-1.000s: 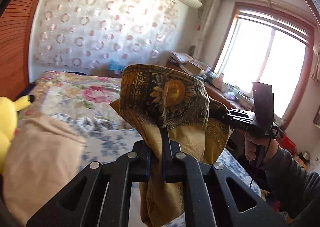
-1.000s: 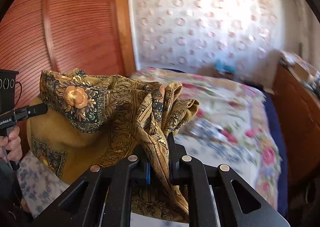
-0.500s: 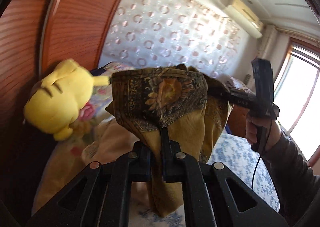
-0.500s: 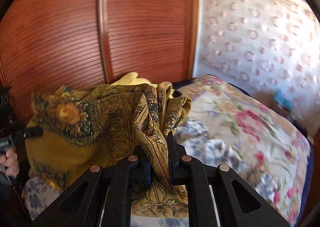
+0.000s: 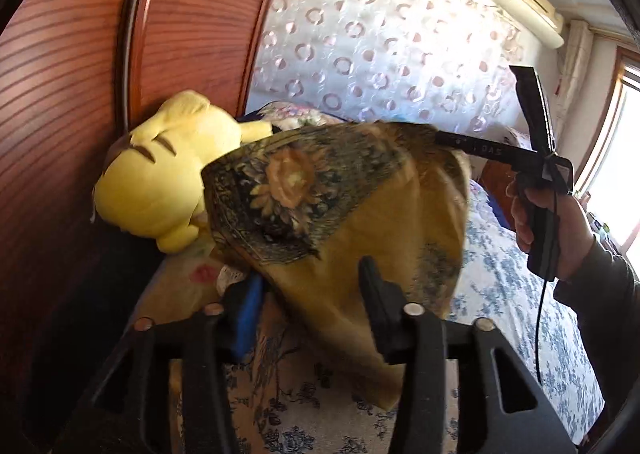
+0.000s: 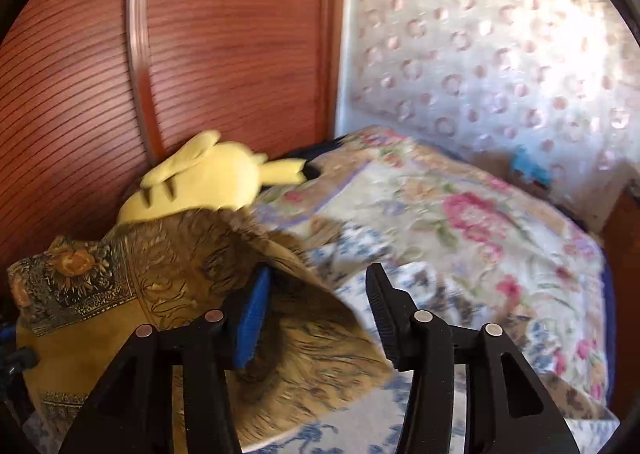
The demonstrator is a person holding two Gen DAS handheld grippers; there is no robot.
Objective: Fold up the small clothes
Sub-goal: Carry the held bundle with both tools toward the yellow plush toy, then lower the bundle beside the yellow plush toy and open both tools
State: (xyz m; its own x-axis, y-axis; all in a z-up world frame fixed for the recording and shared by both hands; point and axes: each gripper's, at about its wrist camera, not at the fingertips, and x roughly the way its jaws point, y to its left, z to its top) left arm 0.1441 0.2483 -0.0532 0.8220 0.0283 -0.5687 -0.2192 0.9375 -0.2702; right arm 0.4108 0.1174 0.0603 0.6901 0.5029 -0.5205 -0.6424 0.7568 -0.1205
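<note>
A mustard-yellow cloth (image 5: pixel 380 221) with a dark flowered border hangs blurred over the bed, close against the yellow plush toy. My left gripper (image 5: pixel 310 274) has its jaws opening; the cloth sags between the fingers, and the pads do not press on it. My right gripper (image 6: pixel 319 272) is opening too. The cloth (image 6: pixel 100 294) drapes over its blue-padded left finger (image 6: pixel 256 310) and slides off to the left, leaving the gap bare. In the left wrist view a hand (image 5: pixel 552 221) holds the right gripper's handle at the cloth's far edge.
A yellow plush toy (image 5: pixel 160 173) leans on the red-brown wooden panel (image 5: pixel 80 73) at the bed's head. A flowered quilt (image 6: pixel 460 213) lies bunched further along the bed. A blue-flowered sheet (image 5: pixel 512 294) covers the near side. A patterned curtain (image 6: pixel 500 53) hangs behind.
Both grippers were shut on the cloth and now stand apart, so the cloth is slipping down. Both views have swung left toward the wooden panel and the plush toy.
</note>
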